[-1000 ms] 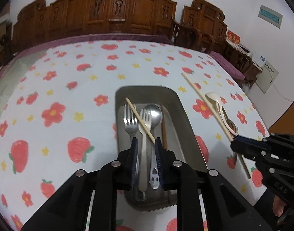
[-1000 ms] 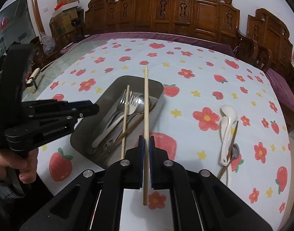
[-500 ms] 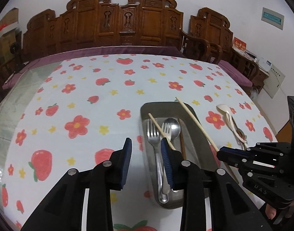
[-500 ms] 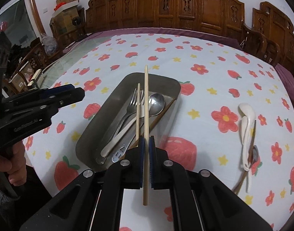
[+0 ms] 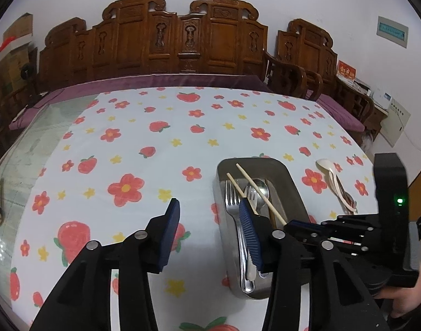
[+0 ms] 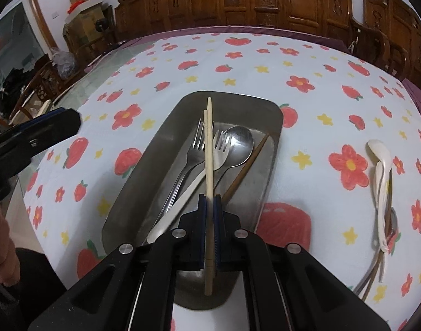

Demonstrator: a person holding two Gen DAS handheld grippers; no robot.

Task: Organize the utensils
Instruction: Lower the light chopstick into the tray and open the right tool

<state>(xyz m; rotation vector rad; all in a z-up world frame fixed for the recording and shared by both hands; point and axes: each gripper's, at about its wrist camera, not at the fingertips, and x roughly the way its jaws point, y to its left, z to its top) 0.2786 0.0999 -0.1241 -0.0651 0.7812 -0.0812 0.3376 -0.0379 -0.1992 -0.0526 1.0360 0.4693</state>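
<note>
**Pale chopstick held lengthwise over the metal tray**

Left wrist view: the left gripper is seen with its jaws opening and nothing between them, above the flowered tablecloth just left of the metal tray. The right gripper is seen at the tray's right side, with a pale chopstick slanting from it up and left over the tray. A second pale chopstick lies nearly parallel inside.

Right wrist view: the right gripper is clenched on the pale chopstick, whose long axis runs straight away from the camera, along the tray's length, tip over the far end. Beneath it, a metal fork, white fork, metal spoon and dark chopstick are laid roughly lengthwise.
</note>
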